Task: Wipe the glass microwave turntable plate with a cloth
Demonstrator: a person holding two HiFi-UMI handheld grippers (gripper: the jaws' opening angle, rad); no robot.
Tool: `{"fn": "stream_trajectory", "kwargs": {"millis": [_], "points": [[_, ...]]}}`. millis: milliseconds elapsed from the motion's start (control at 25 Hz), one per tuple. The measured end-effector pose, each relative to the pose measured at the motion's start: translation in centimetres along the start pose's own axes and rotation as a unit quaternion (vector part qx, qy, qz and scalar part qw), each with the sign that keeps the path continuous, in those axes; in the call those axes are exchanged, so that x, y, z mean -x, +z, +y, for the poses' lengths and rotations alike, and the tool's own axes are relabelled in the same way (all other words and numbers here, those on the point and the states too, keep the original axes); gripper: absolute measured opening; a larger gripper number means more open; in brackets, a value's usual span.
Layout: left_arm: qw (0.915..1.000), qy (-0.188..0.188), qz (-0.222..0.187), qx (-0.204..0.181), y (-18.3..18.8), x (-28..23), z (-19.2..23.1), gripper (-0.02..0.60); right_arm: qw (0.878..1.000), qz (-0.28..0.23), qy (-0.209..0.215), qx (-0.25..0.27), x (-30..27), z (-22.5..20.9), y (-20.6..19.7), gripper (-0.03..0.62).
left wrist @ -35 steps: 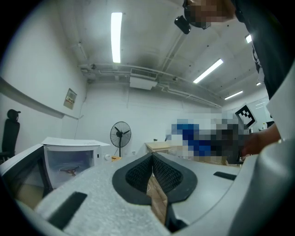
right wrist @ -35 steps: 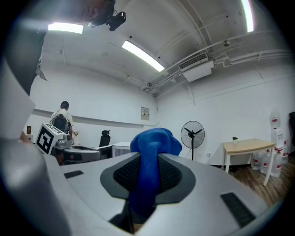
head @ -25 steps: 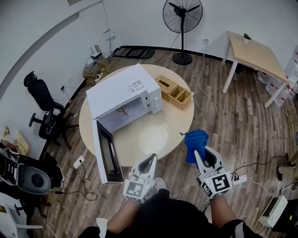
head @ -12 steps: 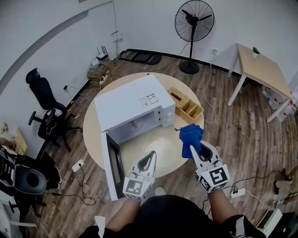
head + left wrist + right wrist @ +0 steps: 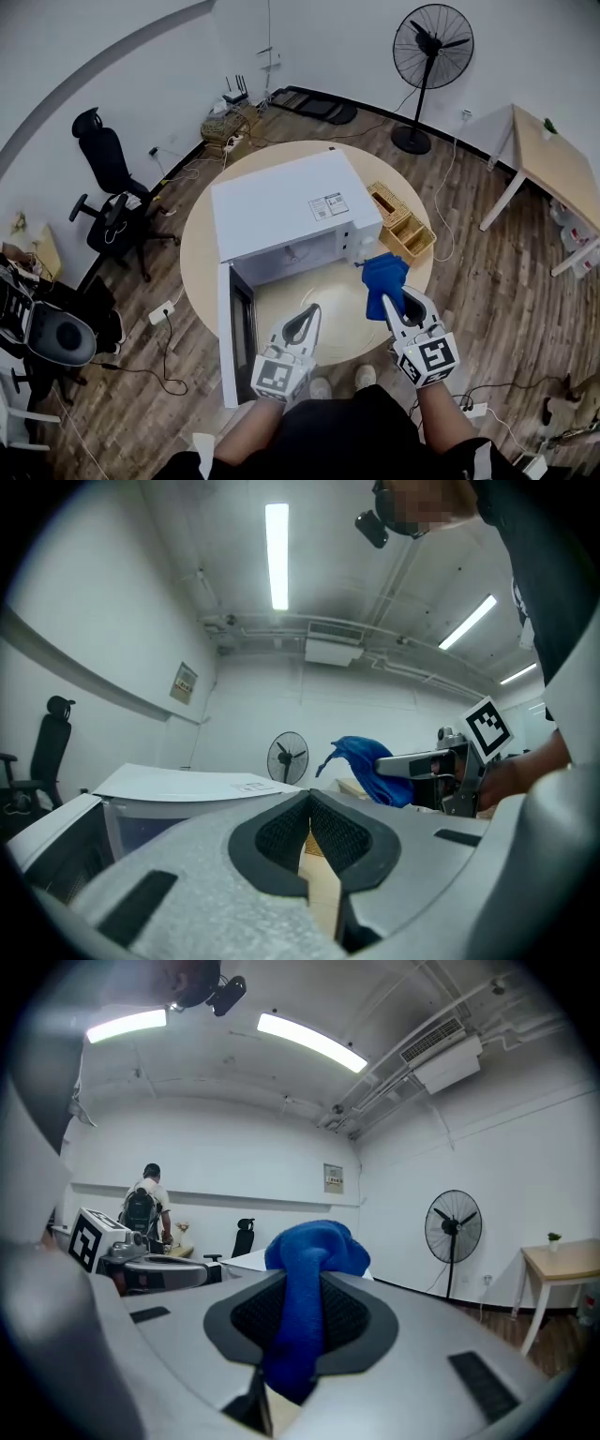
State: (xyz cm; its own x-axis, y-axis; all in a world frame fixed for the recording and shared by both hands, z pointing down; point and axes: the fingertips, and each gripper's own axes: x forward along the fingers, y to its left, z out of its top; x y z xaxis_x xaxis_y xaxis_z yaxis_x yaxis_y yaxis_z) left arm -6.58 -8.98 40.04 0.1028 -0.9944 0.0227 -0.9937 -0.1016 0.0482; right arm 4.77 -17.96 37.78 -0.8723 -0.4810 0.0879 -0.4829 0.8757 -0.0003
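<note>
The left tongs (image 5: 307, 314) are pressed together on nothing, near the open microwave (image 5: 291, 202) on the round surface (image 5: 202, 258). The glass plate (image 5: 345, 302) shows only faintly, lying before the microwave. The right tongs (image 5: 394, 300) clench the blue cloth (image 5: 384, 272). Best to lower it flat and wipe in circles. The microwave's sticker is too small to read.
</note>
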Motion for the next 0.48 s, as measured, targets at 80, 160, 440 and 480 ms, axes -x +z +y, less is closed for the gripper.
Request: {"fn": "stream_trajectory", "kwargs": {"millis": [80, 160, 440, 480], "points": [[0.9998, 0.016, 0.008, 0.002, -0.3, -0.3, 0.7, 0.006, 1.000, 0.005, 0.018, 0.002, -1.1, 0.0, -0.4, 0.080], [0.9993, 0.036, 0.012, 0.003, -0.5, -0.2, 1.5, 0.006, 0.999, 0.013, 0.039, 0.007, -1.9, 0.1, -0.9, 0.080], [0.9959, 0.086, 0.029, 0.005, -1.1, 0.3, 3.0, 0.006, 0.994, 0.039, 0.099, 0.017, -4.4, 1.0, -2.2, 0.080], [0.9955, 0.090, 0.031, 0.004, -1.4, 0.4, 3.2, 0.006, 0.993, 0.043, 0.106, 0.017, -4.7, 1.2, -2.5, 0.080]]}}
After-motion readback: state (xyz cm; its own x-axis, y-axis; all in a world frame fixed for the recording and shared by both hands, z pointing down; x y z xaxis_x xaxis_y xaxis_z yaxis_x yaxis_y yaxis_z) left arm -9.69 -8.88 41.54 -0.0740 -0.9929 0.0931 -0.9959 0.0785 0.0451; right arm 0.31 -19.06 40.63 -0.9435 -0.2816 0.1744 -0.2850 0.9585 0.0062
